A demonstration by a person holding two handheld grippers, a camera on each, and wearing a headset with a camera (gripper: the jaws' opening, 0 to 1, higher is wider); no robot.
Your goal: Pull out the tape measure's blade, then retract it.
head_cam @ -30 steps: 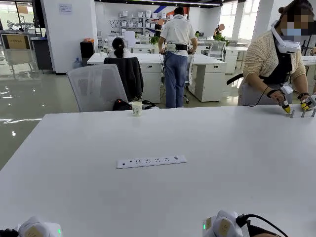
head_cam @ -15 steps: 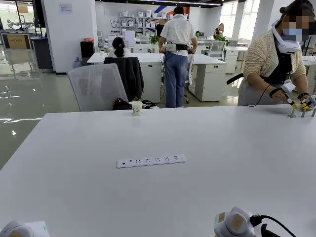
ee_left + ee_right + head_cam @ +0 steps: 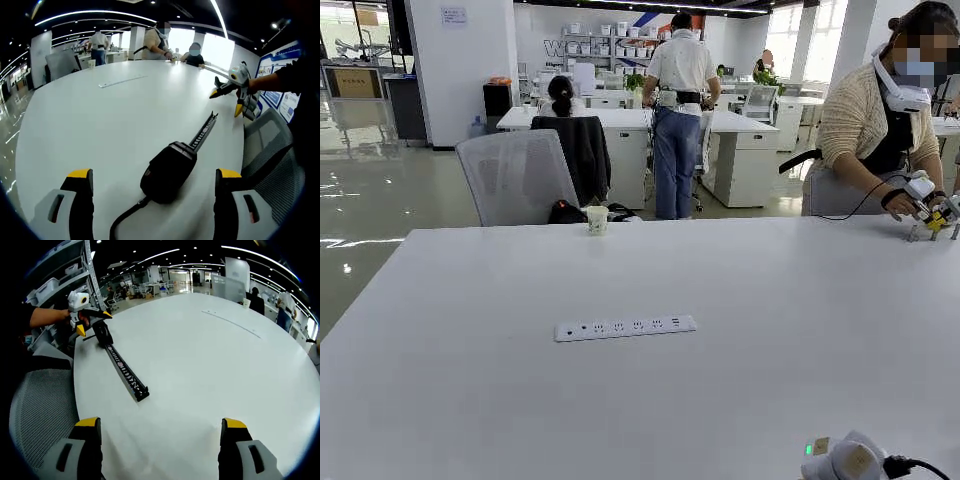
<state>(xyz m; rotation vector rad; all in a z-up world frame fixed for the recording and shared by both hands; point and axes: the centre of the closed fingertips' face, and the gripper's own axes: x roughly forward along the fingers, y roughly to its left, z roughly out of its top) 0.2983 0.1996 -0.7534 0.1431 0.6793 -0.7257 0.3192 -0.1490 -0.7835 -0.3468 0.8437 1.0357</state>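
Tape measure (image 3: 167, 170) is laid on white table (image 3: 210, 365) beside near edge. Blade (image 3: 204, 131) already drawn out flat toward right gripper (image 3: 161, 422).

Left gripper (image 3: 154, 175): jaws spread wide, tape measure between them, untouched. Right gripper: jaws spread, nothing held, blade end near ahead.

Pull-out judged done. Retraction next: tape measure to be clamped, blade fed back.

Printed scale and end hook (image 3: 141, 395) are given by right gripper view, trailing cord (image 3: 125, 220) by left gripper view.

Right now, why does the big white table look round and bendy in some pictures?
Left gripper view and right gripper view: fisheye lenses bow the flat white table into a dome. Head view: its edges run straight, and the glossy grey floor shows glare.
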